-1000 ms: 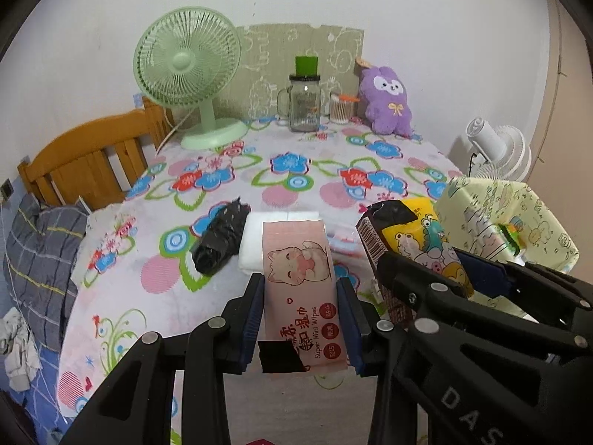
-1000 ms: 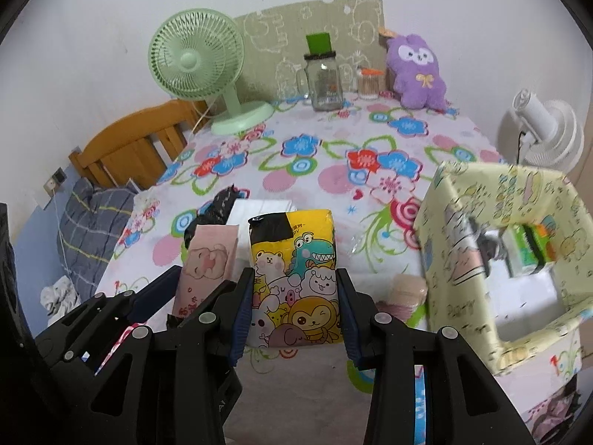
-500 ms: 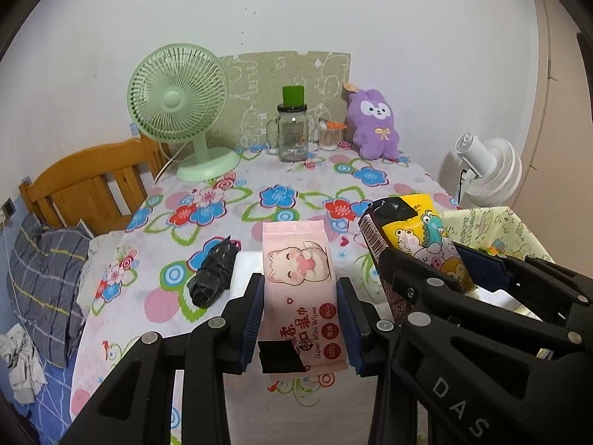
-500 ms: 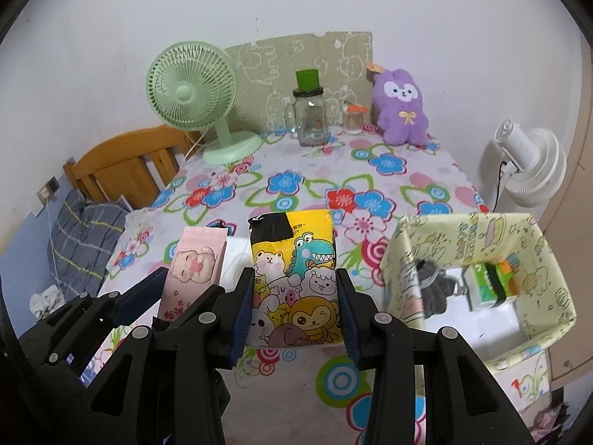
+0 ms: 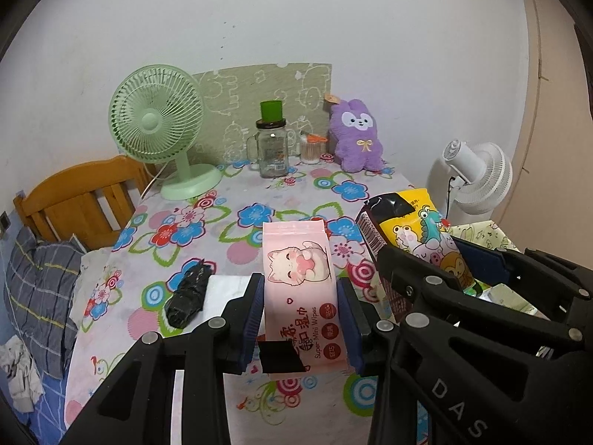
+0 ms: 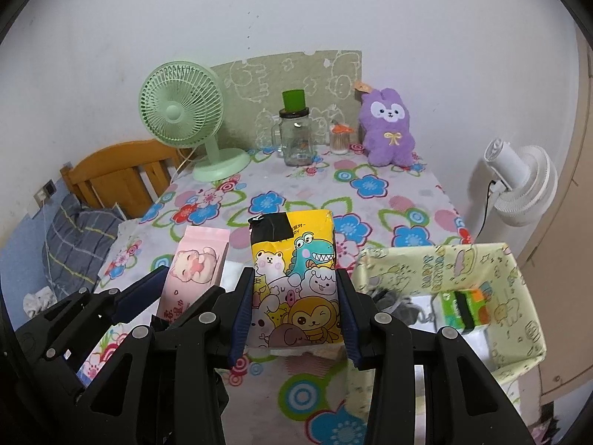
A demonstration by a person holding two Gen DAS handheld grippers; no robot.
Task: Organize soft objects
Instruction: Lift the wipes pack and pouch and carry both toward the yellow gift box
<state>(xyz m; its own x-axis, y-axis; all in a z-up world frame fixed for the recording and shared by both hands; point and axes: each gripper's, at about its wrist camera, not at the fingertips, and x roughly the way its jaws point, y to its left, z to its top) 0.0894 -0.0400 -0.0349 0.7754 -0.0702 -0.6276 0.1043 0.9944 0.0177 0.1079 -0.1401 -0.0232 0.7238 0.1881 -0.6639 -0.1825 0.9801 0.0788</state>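
Note:
My left gripper (image 5: 300, 296) is shut on a pink pack of wet wipes (image 5: 298, 270) and holds it upright above the flowered table. My right gripper (image 6: 294, 293) is shut on a yellow cartoon tissue pack (image 6: 294, 263), also held up above the table. Each pack shows in the other view: the yellow pack (image 5: 415, 222) at right, the pink pack (image 6: 194, 263) at left. A pale green fabric box (image 6: 519, 278) stands at the right, with a green packet (image 6: 465, 306) and a dark item inside.
A black bundle (image 5: 187, 293) and a white folded cloth (image 5: 226, 289) lie on the table. At the back stand a green fan (image 5: 159, 126), a glass jar (image 5: 272, 148) and a purple plush (image 5: 357, 137). A wooden chair (image 5: 78, 200) is at left, a white fan (image 6: 519, 181) at right.
Both grippers have risen and pulled back with their packs, so the table looks farther away and lower. The box now sits lower right of the yellow pack.

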